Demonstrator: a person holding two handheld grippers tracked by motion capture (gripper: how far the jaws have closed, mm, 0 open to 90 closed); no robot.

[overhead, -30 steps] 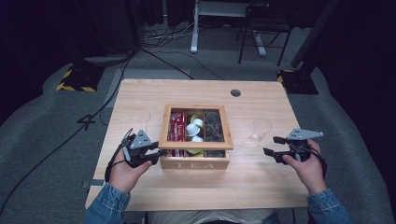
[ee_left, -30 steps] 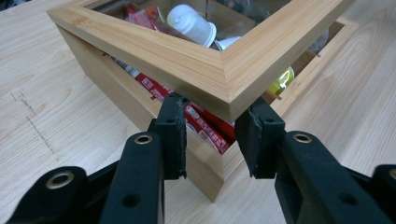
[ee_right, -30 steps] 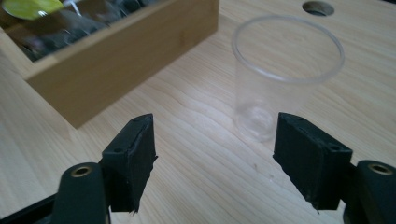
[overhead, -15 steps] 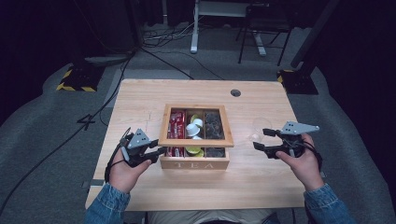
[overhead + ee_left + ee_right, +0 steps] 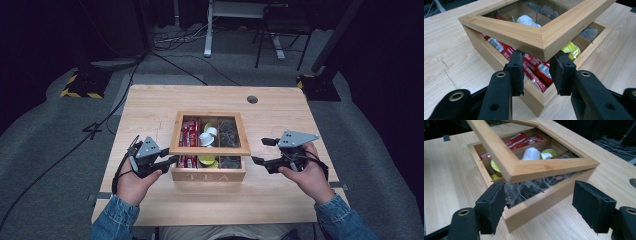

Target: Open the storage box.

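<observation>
Two tongs: your left tongs (image 5: 537, 72) clamp the lid (image 5: 541, 37) corner; right tongs (image 5: 544, 212), just opening, are empty. Slip and it slams onto the box (image 5: 208, 175).

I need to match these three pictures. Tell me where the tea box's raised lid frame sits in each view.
High view: lid frame at table centre, above the box.
Left gripper view: the frame's near corner at upper centre, just above the jaws.
Right gripper view: the frame slants across the upper middle, over the open box.
Shared landmark: the white capsule in the box.
</observation>
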